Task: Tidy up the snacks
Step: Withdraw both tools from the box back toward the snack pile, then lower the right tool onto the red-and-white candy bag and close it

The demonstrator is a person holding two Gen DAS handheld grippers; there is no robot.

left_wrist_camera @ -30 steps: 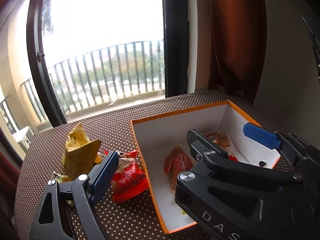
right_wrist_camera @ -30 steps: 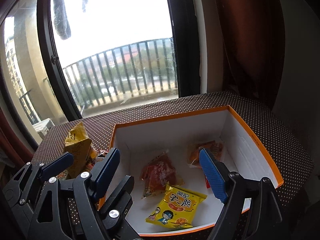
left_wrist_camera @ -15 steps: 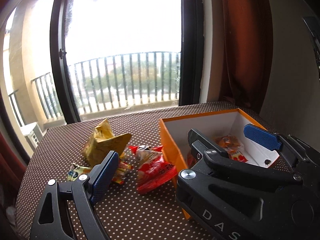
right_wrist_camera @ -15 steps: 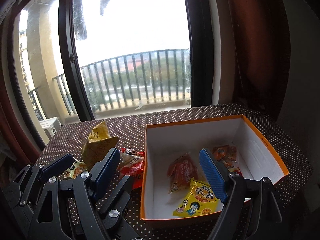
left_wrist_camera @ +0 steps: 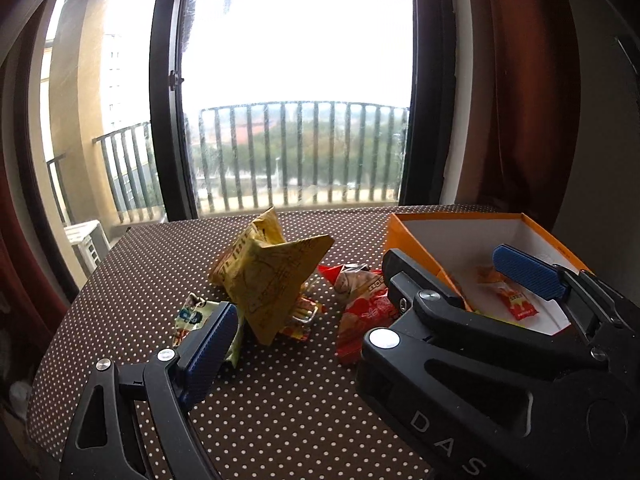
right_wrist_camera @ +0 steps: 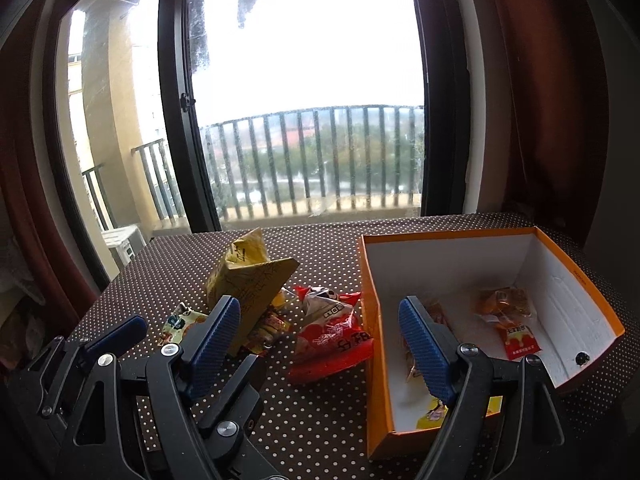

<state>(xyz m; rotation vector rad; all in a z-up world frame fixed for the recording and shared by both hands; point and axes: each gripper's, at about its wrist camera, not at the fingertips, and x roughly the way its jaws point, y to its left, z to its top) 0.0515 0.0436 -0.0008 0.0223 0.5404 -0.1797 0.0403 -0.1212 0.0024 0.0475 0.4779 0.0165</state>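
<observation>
An orange box (right_wrist_camera: 370, 320) with a white inside holds several snack packets, among them an orange-red one (right_wrist_camera: 516, 336). It also shows in the left wrist view (left_wrist_camera: 412, 240). On the dotted cloth to its left lie a yellow bag (right_wrist_camera: 248, 280), a red packet (right_wrist_camera: 332, 340) and small packets (right_wrist_camera: 180, 322). The yellow bag (left_wrist_camera: 272, 280) and red packet (left_wrist_camera: 360, 312) show in the left wrist view too. My right gripper (right_wrist_camera: 320, 340) is open and empty, low over the cloth by the box's left wall. My left gripper (left_wrist_camera: 372, 300) is open and empty over the loose snacks.
The table (right_wrist_camera: 320, 420) has a brown cloth with white dots. Behind it is a large window with a black frame (right_wrist_camera: 180, 120) and a balcony railing. Dark red curtains (right_wrist_camera: 540, 100) hang at the right. The table's left edge (left_wrist_camera: 72, 308) drops off.
Both grippers have drawn back and swung left, away from above the box. The loose snack pile now sits centred in both views. Both stay open and empty.
</observation>
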